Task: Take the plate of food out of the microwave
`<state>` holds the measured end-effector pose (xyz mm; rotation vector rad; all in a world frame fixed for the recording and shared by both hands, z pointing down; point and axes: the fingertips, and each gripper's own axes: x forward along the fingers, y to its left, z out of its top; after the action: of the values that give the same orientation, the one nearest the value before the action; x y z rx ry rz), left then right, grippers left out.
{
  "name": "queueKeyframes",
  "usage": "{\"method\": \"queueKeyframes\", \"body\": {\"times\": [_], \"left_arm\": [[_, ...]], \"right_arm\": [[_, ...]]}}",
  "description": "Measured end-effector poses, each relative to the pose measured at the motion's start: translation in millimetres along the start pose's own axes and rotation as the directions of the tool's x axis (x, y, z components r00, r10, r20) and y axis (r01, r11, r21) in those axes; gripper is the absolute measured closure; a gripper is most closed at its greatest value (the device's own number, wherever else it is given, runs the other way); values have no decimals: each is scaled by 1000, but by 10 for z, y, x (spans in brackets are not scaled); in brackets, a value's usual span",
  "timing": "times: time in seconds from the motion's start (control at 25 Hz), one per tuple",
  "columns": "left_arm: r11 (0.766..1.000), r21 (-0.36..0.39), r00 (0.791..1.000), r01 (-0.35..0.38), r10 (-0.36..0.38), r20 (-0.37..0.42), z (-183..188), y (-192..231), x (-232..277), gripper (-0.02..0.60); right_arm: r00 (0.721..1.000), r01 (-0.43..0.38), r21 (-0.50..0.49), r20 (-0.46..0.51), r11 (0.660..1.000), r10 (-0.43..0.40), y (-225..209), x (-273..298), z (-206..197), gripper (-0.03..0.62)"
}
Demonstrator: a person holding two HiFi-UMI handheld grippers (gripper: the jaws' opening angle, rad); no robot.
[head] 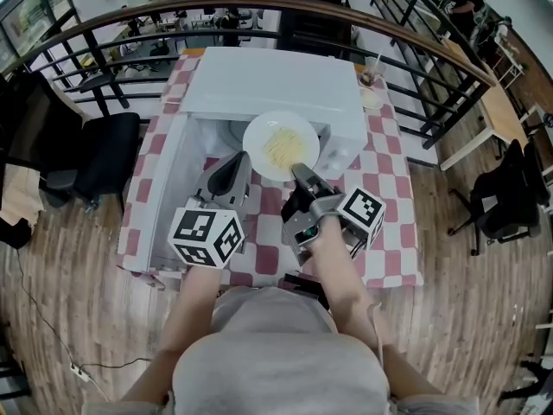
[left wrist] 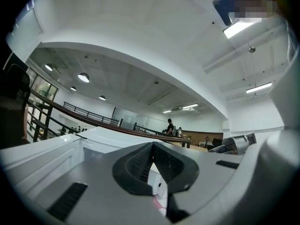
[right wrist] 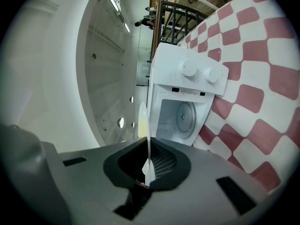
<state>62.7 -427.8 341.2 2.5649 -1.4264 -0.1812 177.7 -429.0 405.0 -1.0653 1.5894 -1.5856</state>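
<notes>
A white plate [head: 280, 145] with pale yellow food hangs in front of the open white microwave [head: 276, 80], outside its cavity. My right gripper [head: 300, 173] is shut on the plate's near rim. The right gripper view shows the plate [right wrist: 143, 121] edge-on, running up from between the closed pads of that gripper [right wrist: 148, 165], with the empty microwave cavity [right wrist: 180, 118] beyond. My left gripper [head: 235, 167] hovers just left of the plate, its jaws together and holding nothing. In the left gripper view that gripper [left wrist: 152, 146] points level, its pads meeting at the tip.
The microwave door [head: 168, 188] hangs open to the left, close beside my left gripper. The red-and-white checked tablecloth [head: 389, 188] covers the table. A cup with a straw [head: 371, 76] stands at the back right. A black chair [head: 95, 158] is at the left, with a railing [head: 259, 7] behind.
</notes>
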Motion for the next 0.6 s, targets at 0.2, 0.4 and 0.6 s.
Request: {"method": "queueKeyframes", "body": {"times": [0.2,0.4,0.6], "left_arm": [[1000,-4,1000,7,-7,20,79,-19,1,581],[1000,-6,1000,14,-14,24,95,-52,51,581],[1000,10,999,25,-25,20,87,-94,86,581]], "right_arm": [[1000,-11,5,25,1000,11,104,-18,56,563],[999,-18,5,45,1000,17,164,-13,150,563],[997,-1,-3,74,1000,2,157,-23,191,563]]}}
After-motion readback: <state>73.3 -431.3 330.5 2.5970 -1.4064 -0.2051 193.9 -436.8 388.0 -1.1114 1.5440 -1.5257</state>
